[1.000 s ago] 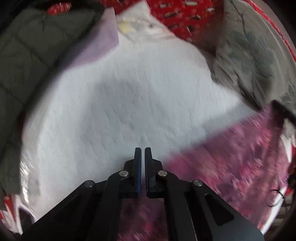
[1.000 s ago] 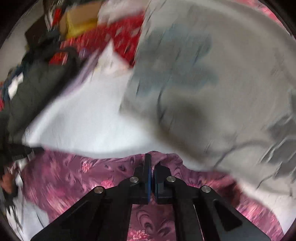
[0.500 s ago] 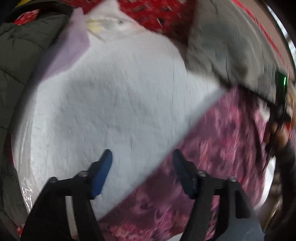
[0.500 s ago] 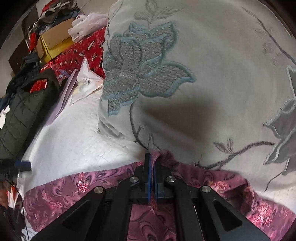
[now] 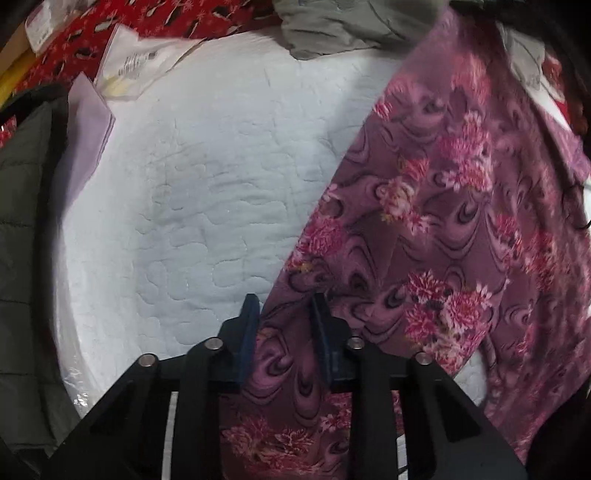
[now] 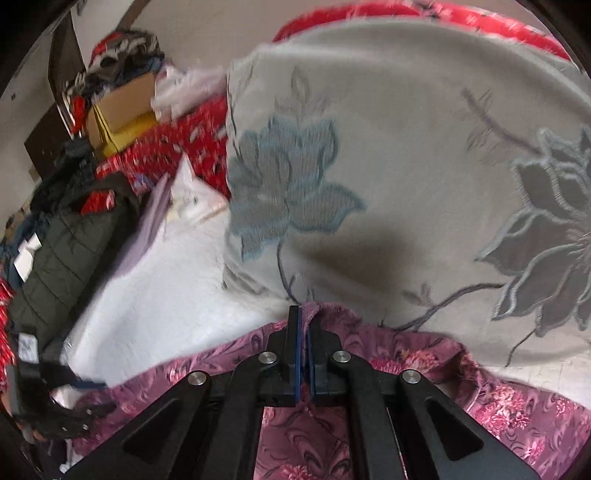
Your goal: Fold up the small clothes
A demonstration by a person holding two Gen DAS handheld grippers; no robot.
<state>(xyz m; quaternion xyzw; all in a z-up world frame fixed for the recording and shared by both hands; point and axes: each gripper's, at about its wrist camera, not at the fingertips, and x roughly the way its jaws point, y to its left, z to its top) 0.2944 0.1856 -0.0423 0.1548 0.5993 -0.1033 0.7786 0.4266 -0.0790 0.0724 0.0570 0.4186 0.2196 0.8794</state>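
White quilted bed surface is seen under daylight; red patterned bedding is spread behind (cardboard box stacked against pale wall).

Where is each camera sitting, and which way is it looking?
Left wrist: rides on the left claw, looking steeply down at the pink flowered cloth between its fingers and the white quilt.
Right wrist: rides on the right claw, looking forward and down; it is shut on the cloth's edge, before a grey flowered pillow. The left claw shows far left.
Shared: cloth, quilt, pillow, dark jacket.
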